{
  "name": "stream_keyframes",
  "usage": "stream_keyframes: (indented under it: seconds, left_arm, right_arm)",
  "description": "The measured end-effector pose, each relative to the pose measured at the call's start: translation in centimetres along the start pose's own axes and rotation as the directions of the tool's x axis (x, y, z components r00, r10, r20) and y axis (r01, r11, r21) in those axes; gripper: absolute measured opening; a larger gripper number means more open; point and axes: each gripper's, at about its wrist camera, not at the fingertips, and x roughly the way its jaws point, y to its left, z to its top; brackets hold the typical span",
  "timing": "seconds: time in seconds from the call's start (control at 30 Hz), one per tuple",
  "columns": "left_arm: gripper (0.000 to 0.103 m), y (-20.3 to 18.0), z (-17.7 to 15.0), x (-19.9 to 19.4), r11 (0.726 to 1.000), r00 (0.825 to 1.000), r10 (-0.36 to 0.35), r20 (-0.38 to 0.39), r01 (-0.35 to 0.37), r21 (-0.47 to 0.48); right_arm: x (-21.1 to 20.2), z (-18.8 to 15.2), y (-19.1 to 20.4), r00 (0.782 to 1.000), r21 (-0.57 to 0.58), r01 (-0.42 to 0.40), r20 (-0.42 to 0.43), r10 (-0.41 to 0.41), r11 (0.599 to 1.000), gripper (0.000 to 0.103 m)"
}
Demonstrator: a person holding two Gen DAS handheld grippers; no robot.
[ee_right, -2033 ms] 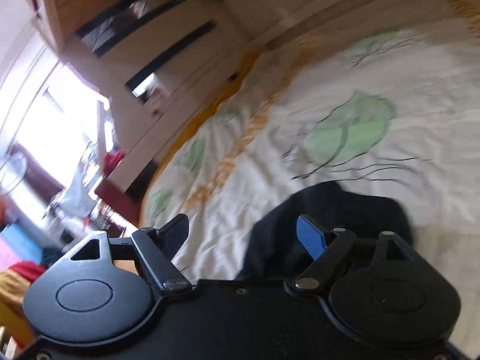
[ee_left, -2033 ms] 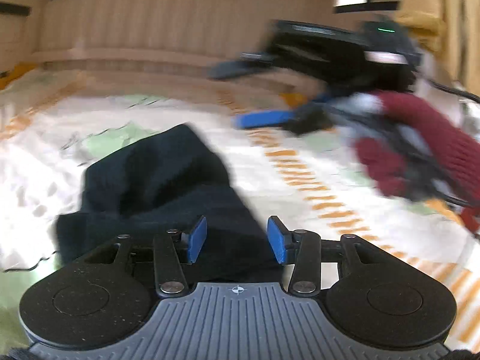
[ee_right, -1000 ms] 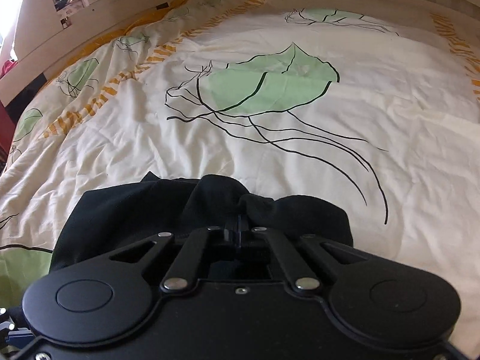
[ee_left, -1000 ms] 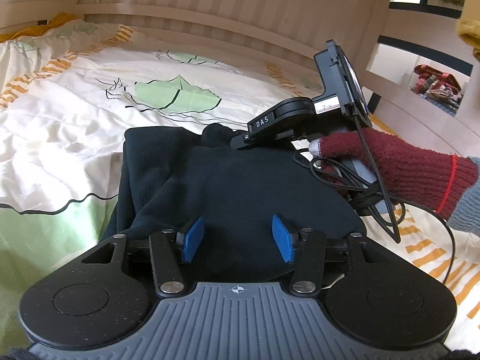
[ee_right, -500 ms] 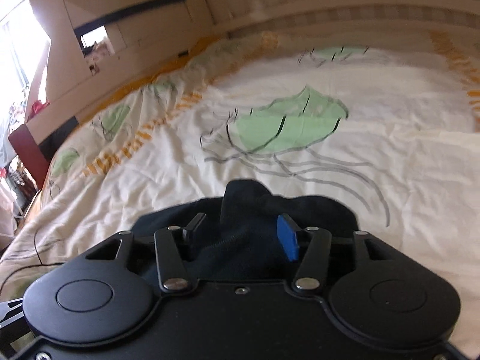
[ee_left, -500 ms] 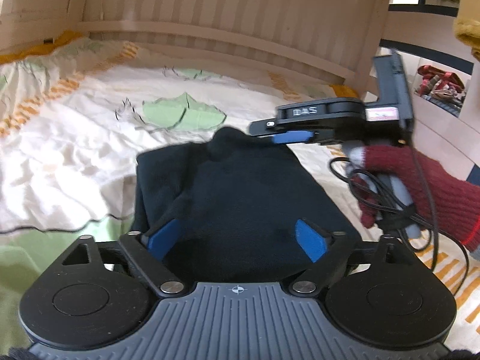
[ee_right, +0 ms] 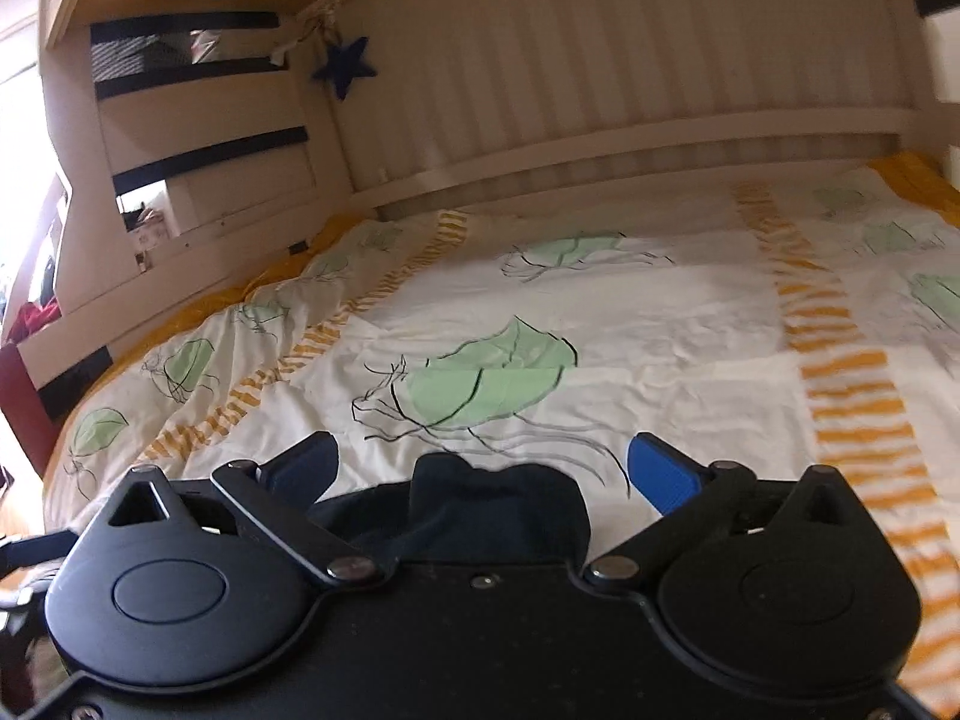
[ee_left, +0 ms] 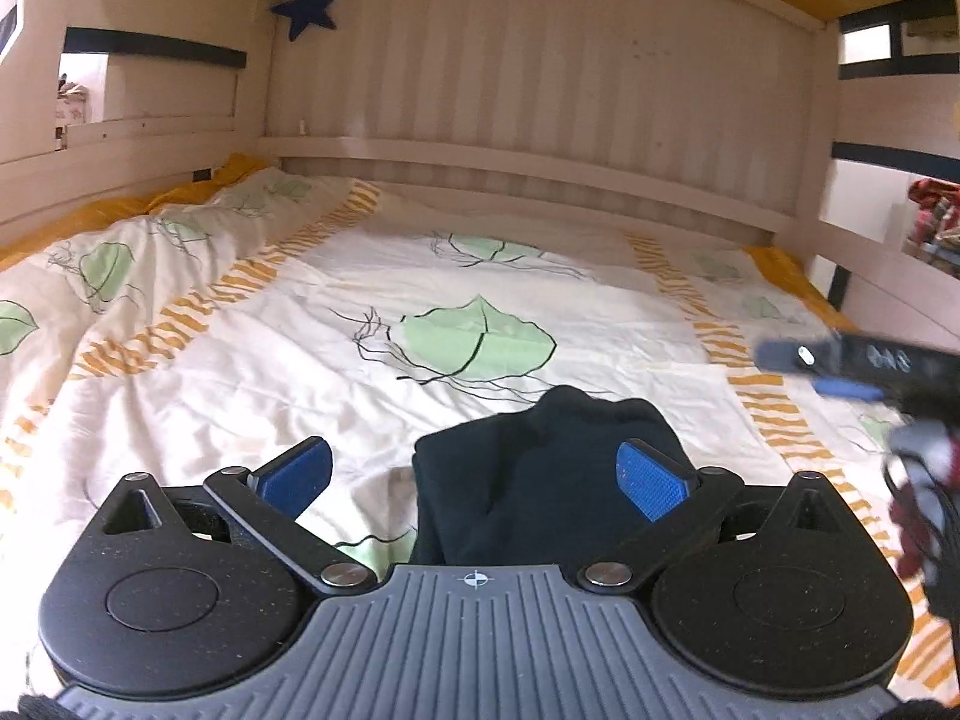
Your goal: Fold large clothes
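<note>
Left wrist view: black garment folded; no writing legible.

No legible text, brand or number appears in either view. The only sign is a small crosshair mark printed on the ribbed grey housing of the left gripper, centred just behind the jaws.

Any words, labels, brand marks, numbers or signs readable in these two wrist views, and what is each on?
No readable text.
Right gripper, seen at the left wrist view's right edge: light marks on its body, too blurred to read.
Left gripper: a small crosshair sign on its grey body, no letters.
</note>
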Motion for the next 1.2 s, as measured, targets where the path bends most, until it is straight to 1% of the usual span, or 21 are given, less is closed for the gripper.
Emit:
stream_keyframes:
  seconds: [0.1,0.17,0.27,0.37,0.5,0.6,0.73,0.9,1.0,1.2]
  left_arm:
    - [0.103,-0.1,0.5,-0.4,1.000,0.999,0.008,-0.042,-0.008,-0.007]
    - [0.103,-0.3,0.5,-0.5,1.000,0.997,0.005,-0.078,-0.006,-0.013]
    - [0.103,-0.5,0.2,-0.6,0.999,0.990,-0.030,-0.135,0.026,-0.034]
    - [0.103,-1.2,-0.5,-0.6,0.999,0.982,-0.023,-0.185,0.017,-0.034]
    - [0.103,-2.1,-1.5,-0.9,1.000,0.979,0.027,-0.204,-0.029,-0.009]
    - [0.102,-2.6,-2.0,-1.2,0.997,0.973,0.073,-0.217,-0.073,0.009]
    - [0.102,-3.3,-2.6,-1.4,0.993,0.964,0.116,-0.238,-0.111,0.032]
    - [0.102,-3.7,-3.0,-1.3,0.990,0.948,0.143,-0.283,-0.137,0.044]
    - [0.102,-3.9,-3.3,-1.4,0.986,0.940,0.166,-0.297,-0.156,0.056]
    - [0.102,-3.9,-3.8,-1.6,0.988,0.933,0.152,-0.327,-0.144,0.051]
  right_arm:
    - [-1.9,-0.9,0.2,1.000,0.021,0.026,-0.007,-0.026,0.999,0.103]
    - [-2.9,-1.6,0.5,0.998,0.036,0.048,-0.028,-0.047,0.998,0.103]
    - [-4.4,-2.9,0.8,0.996,0.057,0.075,-0.056,-0.072,0.996,0.103]
    - [-5.5,-3.9,1.0,0.994,0.072,0.077,-0.081,-0.071,0.994,0.103]
    - [-6.9,-5.2,1.6,0.989,0.055,0.107,-0.107,-0.100,0.993,0.103]
    - [-7.7,-6.1,1.8,0.981,0.026,0.149,-0.132,-0.144,0.988,0.103]
    - [-8.4,-7.1,1.7,0.971,0.019,0.177,-0.167,-0.171,0.984,0.103]
    - [-9.2,-8.1,2.0,0.964,0.014,0.185,-0.197,-0.178,0.983,0.103]
    - [-9.4,-8.4,2.2,0.961,0.005,0.190,-0.204,-0.185,0.982,0.103]
    - [-9.8,-8.8,2.9,0.957,-0.026,0.202,-0.207,-0.203,0.979,0.103]
